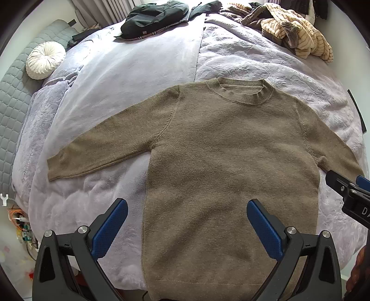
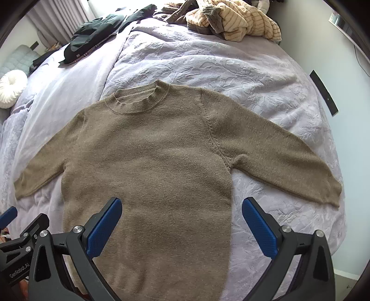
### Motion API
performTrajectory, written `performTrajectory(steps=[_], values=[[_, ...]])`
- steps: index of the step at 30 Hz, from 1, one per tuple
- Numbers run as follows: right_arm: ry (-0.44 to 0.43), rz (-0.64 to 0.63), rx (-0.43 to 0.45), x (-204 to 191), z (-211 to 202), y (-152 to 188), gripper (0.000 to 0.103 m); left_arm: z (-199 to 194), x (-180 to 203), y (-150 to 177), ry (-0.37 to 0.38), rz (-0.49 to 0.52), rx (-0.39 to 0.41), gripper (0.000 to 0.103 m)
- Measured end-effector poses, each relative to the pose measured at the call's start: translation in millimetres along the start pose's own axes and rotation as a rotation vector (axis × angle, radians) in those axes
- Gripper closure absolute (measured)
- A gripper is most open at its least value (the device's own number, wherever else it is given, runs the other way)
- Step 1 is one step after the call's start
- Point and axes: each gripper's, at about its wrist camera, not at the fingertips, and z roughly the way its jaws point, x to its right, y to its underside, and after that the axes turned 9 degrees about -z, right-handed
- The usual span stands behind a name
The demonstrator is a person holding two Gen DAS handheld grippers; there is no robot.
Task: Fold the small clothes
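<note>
Left wrist view first: the left gripper [image 1: 187, 228] hangs over the sweater's hem with its fingers spread wide and nothing between them. The right gripper [image 2: 181, 224] does the same over the other bottom corner, just as wide, just as empty. Between and beyond them the brown sweater [image 1: 231, 148] lies flat, front up, on the lilac bedspread [image 1: 129, 76], collar away from us, both sleeves stretched out sideways.

My worry is the soft knit on plush bedding: a pinch could catch only the top layer, or snag the bedspread with it, so that the fold drags crooked. The hem sits at the bed's edge and may slip off.

Farther back, a striped garment pile [image 1: 298, 32], black clothing [image 1: 155, 18] and a round white cushion [image 1: 45, 60] lie well clear. Nothing blocks the fold.
</note>
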Motion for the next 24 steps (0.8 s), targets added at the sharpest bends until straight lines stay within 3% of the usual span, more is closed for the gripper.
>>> performTrajectory(steps=[16, 24], values=[[0.034, -0.012, -0.051, -5.1, 14.7, -6.1, 0.0, 27.4, -14.9, -10.2, 0.023, -0.029, -0.049, 0.0], [0.011, -0.002, -0.054, -10.0, 22.4, -12.4, 0.0, 41.2, -24.1, -16.2, 0.026, -0.045, -0.047, 0.0]])
